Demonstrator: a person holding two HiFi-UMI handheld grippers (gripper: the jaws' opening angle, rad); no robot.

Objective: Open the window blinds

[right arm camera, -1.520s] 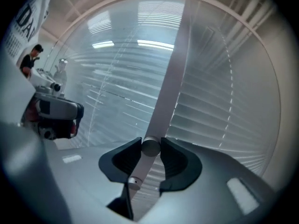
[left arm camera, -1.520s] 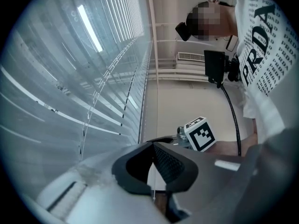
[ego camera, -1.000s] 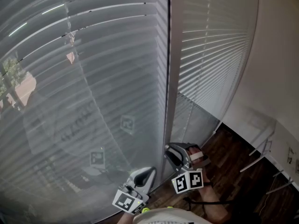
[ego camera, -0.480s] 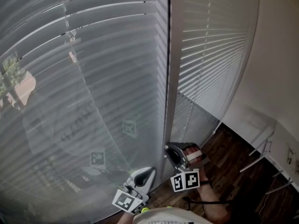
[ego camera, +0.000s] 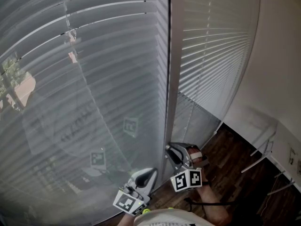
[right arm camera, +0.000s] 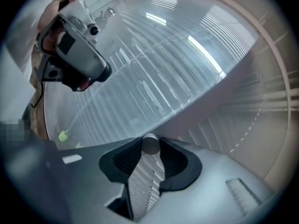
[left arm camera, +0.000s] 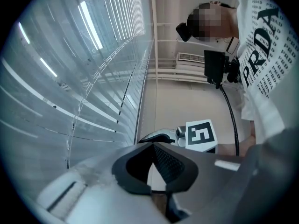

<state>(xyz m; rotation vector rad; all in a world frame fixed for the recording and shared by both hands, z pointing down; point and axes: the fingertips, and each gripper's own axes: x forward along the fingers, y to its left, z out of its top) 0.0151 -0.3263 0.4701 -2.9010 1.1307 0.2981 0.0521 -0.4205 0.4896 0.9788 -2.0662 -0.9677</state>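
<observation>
Two grey slatted blinds hang over the window, a wide left blind (ego camera: 84,79) and a narrower right blind (ego camera: 211,46), with a pale upright frame post (ego camera: 171,79) between them. My right gripper (ego camera: 171,155) is low down at the foot of that post. In the right gripper view its pads (right arm camera: 170,160) close on the round end of the blind's tilt wand (right arm camera: 150,144). My left gripper (ego camera: 149,174) hovers just left of it, near the left blind's lower slats, shut with nothing between its tips (left arm camera: 153,146).
A dark wooden floor (ego camera: 235,173) lies below the right blind, with a white wall (ego camera: 277,55) and thin white metal legs (ego camera: 263,149) on the right. A green cord pull (right arm camera: 64,135) hangs by the left blind. The person's white shirt (left arm camera: 266,55) fills the left gripper view's right side.
The right gripper's marker cube has rolled and shifted slightly left, and its jaws have drawn in around the wand's end. The left gripper has stayed where it was.
</observation>
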